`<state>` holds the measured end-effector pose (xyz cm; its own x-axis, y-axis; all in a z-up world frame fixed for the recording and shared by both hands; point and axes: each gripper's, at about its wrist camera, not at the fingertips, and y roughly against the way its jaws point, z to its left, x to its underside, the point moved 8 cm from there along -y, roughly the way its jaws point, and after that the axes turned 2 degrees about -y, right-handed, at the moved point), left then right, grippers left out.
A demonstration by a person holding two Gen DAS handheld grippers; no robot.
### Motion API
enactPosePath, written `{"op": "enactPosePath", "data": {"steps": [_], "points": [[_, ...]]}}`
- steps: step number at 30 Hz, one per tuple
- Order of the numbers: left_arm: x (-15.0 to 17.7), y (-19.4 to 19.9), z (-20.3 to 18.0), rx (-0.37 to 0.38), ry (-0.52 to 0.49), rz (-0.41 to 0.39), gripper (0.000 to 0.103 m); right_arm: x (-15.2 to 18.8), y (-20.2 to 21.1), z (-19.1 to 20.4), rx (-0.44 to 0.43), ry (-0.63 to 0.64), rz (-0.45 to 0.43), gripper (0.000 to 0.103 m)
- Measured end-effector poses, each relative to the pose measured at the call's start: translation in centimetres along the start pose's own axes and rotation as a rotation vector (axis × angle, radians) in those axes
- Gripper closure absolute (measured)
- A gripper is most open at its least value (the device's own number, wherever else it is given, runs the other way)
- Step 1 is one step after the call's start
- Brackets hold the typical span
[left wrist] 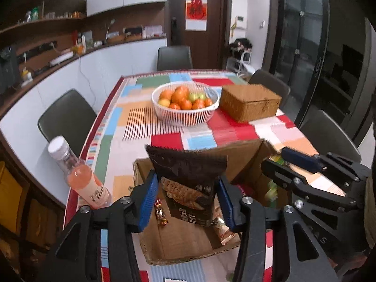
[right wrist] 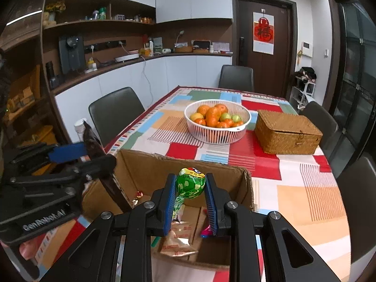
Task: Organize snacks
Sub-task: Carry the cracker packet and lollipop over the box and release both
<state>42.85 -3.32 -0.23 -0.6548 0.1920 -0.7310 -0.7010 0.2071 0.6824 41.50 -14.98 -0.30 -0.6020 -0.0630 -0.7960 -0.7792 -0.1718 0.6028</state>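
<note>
My left gripper [left wrist: 186,176] is shut on a dark brown cracker bag [left wrist: 188,178], held upright with its lower end down inside an open cardboard box [left wrist: 244,155]. In the right wrist view my right gripper [right wrist: 190,176] is shut on the green head of a lollipop [right wrist: 190,183] above the same box [right wrist: 152,171]. The lollipop's stick hangs down between the pads. A gold snack packet [right wrist: 181,239] and a small wrapped candy [right wrist: 137,197] lie on the box floor. Each gripper shows in the other's view: the right gripper [left wrist: 282,162] at the box's right wall, the left gripper [right wrist: 94,157] at its left.
A pink drink bottle [left wrist: 87,183] stands at the table's left edge beside the box. Farther back sit a white basket of oranges [right wrist: 217,122] and a closed wicker box [right wrist: 287,132]. Dark chairs [right wrist: 115,110] ring the patchwork-clothed table [right wrist: 305,188].
</note>
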Motion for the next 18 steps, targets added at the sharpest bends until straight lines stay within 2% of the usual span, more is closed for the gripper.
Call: {"op": "enactPosePath", "data": {"steps": [1,2,6,18], "points": [[0.1,0.1,0.1,-0.003,0.003,0.000,0.050,0.0,-0.2,-0.2,0.007,-0.008,0.008,0.061],[0.2,0.3,0.2,-0.011,0.005,-0.004,0.045,0.1,-0.2,-0.6,0.019,-0.020,0.004,0.057],[1.1,2.2,0.2,-0.035,-0.005,-0.038,0.041,0.7,0.8,-1.0,0.045,-0.016,-0.013,0.057],[3.8,9.4,-0.4,-0.040,-0.052,-0.118,0.034,2.8,6.9,2.2,-0.015,0.025,-0.085,0.057]]}}
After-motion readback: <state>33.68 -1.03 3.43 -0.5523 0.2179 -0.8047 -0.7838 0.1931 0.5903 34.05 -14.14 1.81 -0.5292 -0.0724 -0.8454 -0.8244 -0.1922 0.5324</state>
